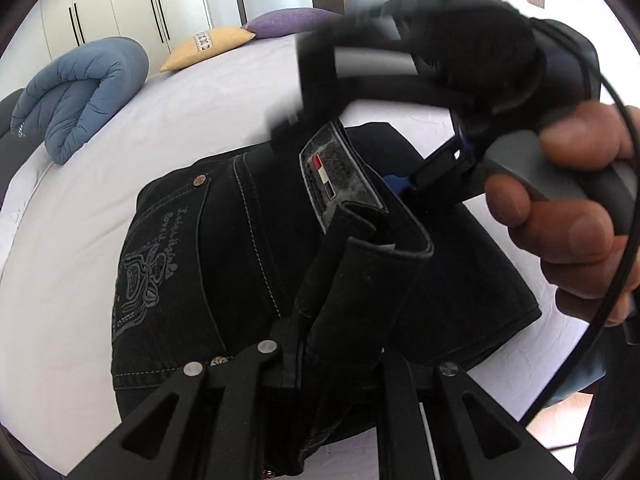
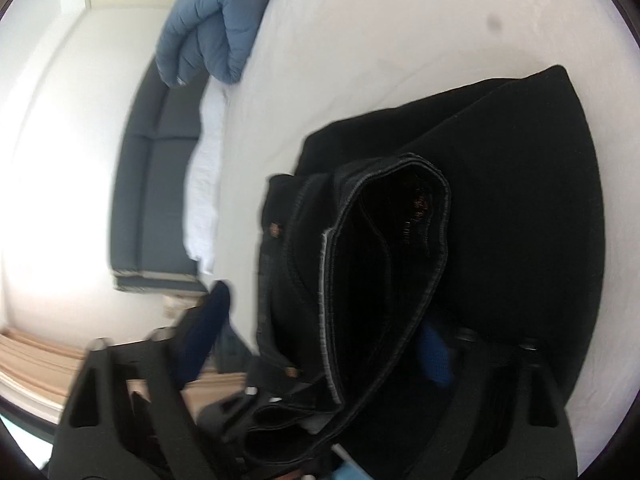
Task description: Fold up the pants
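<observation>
Pants (image 1: 192, 248) edge amid bare sheet (image 1: 80, 208)

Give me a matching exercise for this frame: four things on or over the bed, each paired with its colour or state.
Things:
1. pants
2. duvet
3. left gripper
4. far pillow

Descriptions:
A. purple
B. blue, folded at the bed's edge
C. black, embroidered back pocket
D. shut on the waistband

Pairs: 1-C, 2-B, 3-D, 4-A

Blue duvet (image 1: 80, 92), yellow pillow (image 1: 208, 46), purple pillow (image 1: 292, 22), bed (image 1: 224, 92)
</observation>
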Action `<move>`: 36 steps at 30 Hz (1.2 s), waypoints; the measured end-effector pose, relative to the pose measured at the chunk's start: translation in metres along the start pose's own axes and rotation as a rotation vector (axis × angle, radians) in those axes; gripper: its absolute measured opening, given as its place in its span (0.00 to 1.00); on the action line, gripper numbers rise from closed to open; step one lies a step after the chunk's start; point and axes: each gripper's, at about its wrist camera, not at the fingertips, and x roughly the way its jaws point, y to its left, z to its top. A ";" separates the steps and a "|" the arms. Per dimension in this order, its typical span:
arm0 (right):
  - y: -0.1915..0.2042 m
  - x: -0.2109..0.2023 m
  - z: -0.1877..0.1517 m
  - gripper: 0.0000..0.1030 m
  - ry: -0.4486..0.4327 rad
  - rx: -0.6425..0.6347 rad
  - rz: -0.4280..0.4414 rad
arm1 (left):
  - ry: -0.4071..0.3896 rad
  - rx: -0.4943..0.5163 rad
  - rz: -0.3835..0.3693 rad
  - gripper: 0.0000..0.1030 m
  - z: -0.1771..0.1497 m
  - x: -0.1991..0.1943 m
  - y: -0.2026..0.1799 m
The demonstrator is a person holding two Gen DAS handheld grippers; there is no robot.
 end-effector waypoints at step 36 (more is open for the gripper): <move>-0.096 -0.083 -0.015 0.11 -0.176 0.025 -0.010 | -0.033 0.202 -0.025 0.24 0.000 0.000 -0.110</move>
